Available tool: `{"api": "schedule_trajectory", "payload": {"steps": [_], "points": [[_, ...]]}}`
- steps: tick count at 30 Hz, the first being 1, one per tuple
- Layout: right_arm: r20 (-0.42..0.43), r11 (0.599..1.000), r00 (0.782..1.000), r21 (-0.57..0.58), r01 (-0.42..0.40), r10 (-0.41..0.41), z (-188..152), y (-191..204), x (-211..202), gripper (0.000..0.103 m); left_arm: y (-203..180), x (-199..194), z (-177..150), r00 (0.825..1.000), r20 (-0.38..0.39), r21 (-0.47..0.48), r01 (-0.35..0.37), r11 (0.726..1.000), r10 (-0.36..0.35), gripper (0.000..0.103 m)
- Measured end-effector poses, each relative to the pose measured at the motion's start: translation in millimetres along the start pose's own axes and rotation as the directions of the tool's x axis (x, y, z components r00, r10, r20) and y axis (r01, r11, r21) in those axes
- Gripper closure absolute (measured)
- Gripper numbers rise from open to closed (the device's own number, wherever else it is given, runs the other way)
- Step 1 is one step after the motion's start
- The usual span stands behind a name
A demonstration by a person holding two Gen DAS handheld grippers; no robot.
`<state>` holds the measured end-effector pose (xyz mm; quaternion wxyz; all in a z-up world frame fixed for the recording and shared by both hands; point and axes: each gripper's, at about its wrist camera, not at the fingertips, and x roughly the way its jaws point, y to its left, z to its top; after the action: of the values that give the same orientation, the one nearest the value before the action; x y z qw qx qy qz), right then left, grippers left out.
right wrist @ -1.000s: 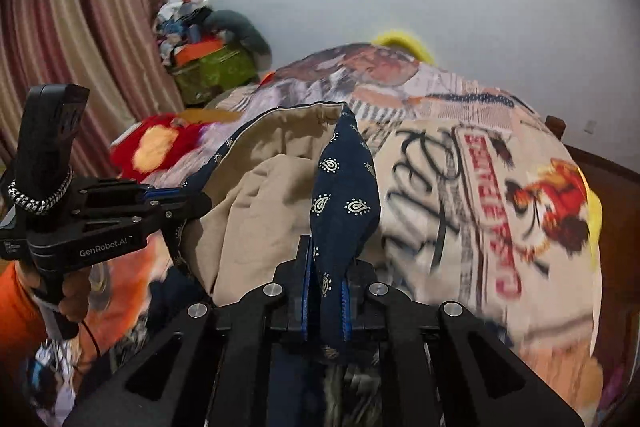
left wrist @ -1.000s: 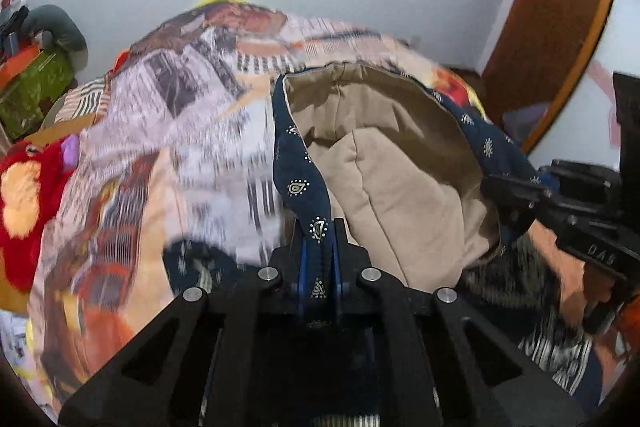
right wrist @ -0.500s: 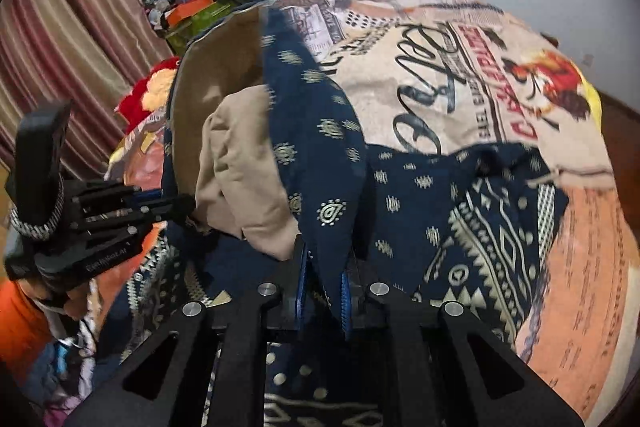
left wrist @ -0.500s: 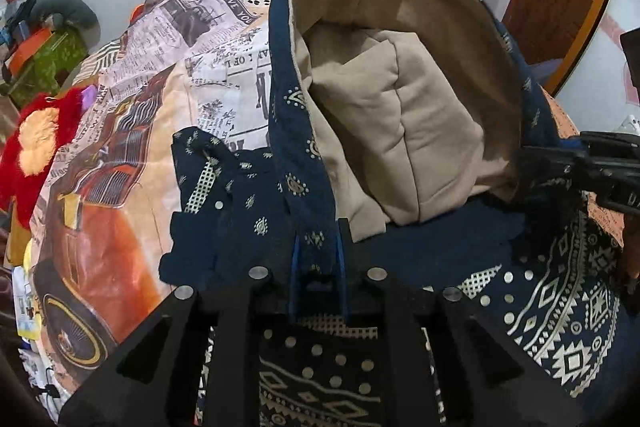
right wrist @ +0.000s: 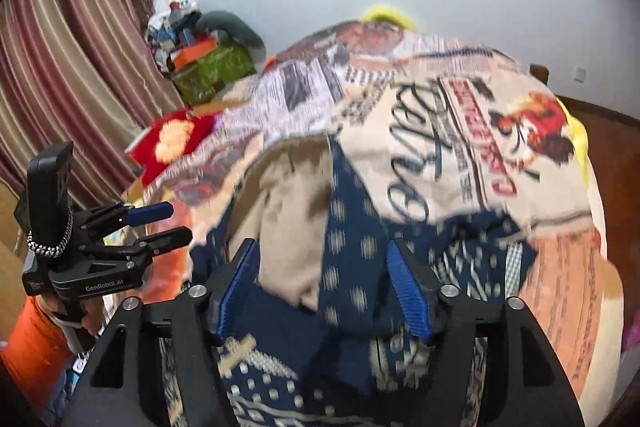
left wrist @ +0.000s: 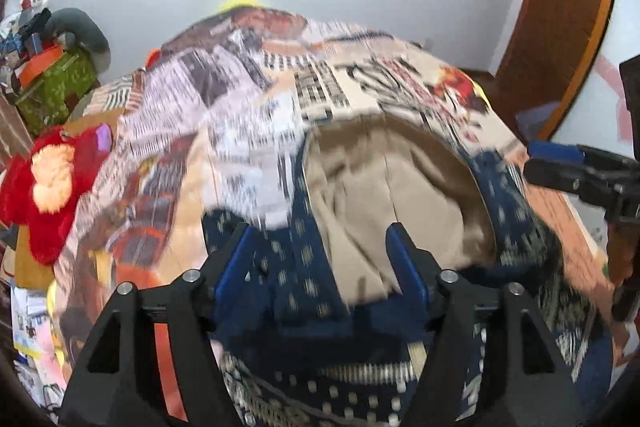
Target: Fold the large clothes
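The garment [left wrist: 400,211], navy with pale motifs and a tan lining, lay on the bed [left wrist: 248,107], near its front edge. Its upper part was doubled over so the lining faced up, ringed by a navy border. Both views were blurred.

My left gripper [left wrist: 320,259] had its blue-padded fingers [left wrist: 236,263] spread and opening wider. The navy border ran between them, but neither pad pressed on it. My right gripper [right wrist: 322,275] stood the same way: fingers [right wrist: 404,287] apart and opening, a navy strip of the garment passing loose between them. Seen from the right wrist, the left gripper sat just left of the garment.

Beyond the garment, the bed's printed cover stretched toward a white wall. A red plush toy [left wrist: 44,183] lay left of the garment, off the cover's side. A curtain [right wrist: 68,75] hung further left, and a wooden door [left wrist: 560,39] stood to the right.

I judged the fold just laid down. The risk from here: the cloth sat between my pads, so pulling back could snag the border and drag the fold open. The bunched lining might also slump.
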<state>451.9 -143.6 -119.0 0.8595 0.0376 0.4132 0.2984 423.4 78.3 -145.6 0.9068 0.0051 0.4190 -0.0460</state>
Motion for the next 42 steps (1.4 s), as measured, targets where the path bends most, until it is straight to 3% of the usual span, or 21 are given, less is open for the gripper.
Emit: {"api": "schedule_trajectory", "payload": {"steps": [4,10,12,14,15,18,20,22,26,33,42], "points": [[-0.013,1.000,1.000,-0.015,0.017,-0.017,24,2,26,0.035,5,30,26,1.000,-0.019,-0.012,-0.025,1.000,0.025,0.036],[-0.076,0.999,0.997,0.017,0.028,-0.027,36,-3,84,0.035,18,83,41,0.995,-0.098,-0.077,0.008,0.997,-0.016,0.036],[-0.098,0.999,0.995,0.047,0.025,-0.020,35,-9,105,0.035,20,98,40,0.993,-0.117,-0.084,0.005,0.996,-0.015,0.044],[-0.116,0.997,0.993,0.070,0.020,-0.012,34,-14,118,0.037,20,109,39,0.991,-0.133,-0.084,0.009,0.996,-0.020,0.065],[-0.117,0.997,0.993,0.079,0.018,-0.009,34,-16,122,0.039,21,114,38,0.990,-0.141,-0.085,0.014,0.996,-0.026,0.070],[-0.123,0.995,0.992,0.100,0.008,0.004,35,-20,133,0.053,22,118,37,0.991,-0.131,-0.095,0.021,0.995,-0.033,0.083],[-0.124,0.994,0.992,0.105,0.005,0.008,36,-20,136,0.068,21,117,38,0.992,-0.118,-0.095,0.020,0.995,-0.032,0.097],[-0.118,0.994,0.993,0.107,0.006,0.007,36,-21,136,0.081,20,110,38,0.994,-0.101,-0.089,0.025,0.996,-0.034,0.097],[-0.078,0.996,0.997,0.092,-0.014,0.022,33,-16,119,0.089,14,82,38,0.998,-0.057,-0.056,0.038,0.998,-0.041,0.097],[-0.006,0.999,1.000,-0.033,-0.031,0.031,20,18,52,0.090,-2,13,24,0.998,0.006,0.009,0.062,0.998,-0.062,0.097],[-0.009,0.992,0.998,-0.109,-0.071,0.070,-31,55,-27,0.090,-22,-53,-30,0.998,-0.006,0.072,0.058,0.996,-0.058,0.097]]}}
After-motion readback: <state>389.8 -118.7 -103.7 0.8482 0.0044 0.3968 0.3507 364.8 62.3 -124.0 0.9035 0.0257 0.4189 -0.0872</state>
